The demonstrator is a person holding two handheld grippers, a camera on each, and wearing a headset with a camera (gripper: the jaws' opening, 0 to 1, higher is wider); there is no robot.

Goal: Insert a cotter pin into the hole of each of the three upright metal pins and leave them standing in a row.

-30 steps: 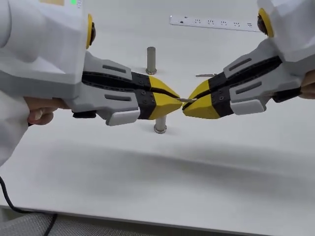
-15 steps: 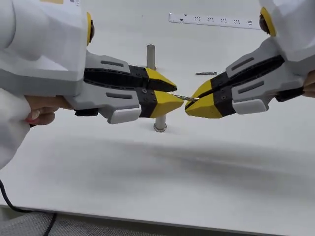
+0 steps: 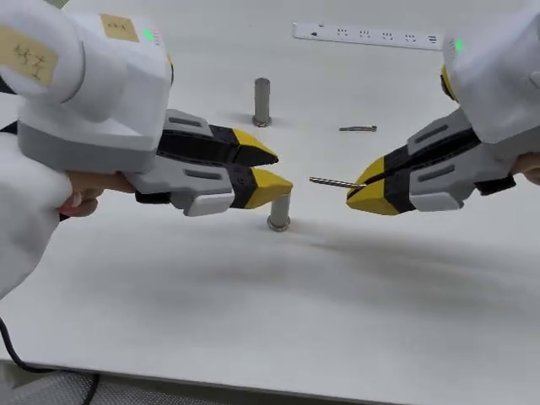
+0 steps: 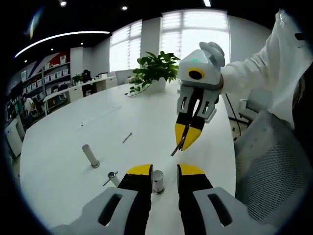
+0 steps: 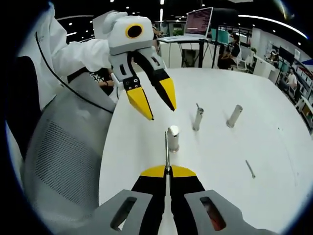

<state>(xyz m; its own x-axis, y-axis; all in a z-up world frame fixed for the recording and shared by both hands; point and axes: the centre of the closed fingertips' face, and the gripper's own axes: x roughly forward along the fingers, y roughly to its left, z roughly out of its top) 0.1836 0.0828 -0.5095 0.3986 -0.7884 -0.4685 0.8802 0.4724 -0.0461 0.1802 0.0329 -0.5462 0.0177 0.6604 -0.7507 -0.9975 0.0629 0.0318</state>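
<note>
Over the white table point(image 3: 253, 329), your left gripper point(image 3: 283, 169) has opened. Your right gripper point(image 3: 357, 191) alone pinches the cotter pin point(image 3: 332, 181) beside the nearest metal pin point(image 3: 279, 213), ready for insertion.

In the head view the left gripper point(image 3: 284, 169) is overlapping the top of the nearest metal pin point(image 3: 278, 218), and both grippers' bodies are running off the picture's edges. In the right gripper view the right gripper point(image 5: 167, 169) is swallowing the rear of the cotter pin point(image 5: 167, 147) between its pressed-together jaws. The cross-holes in the upright pins are showing too small to make out.
</note>
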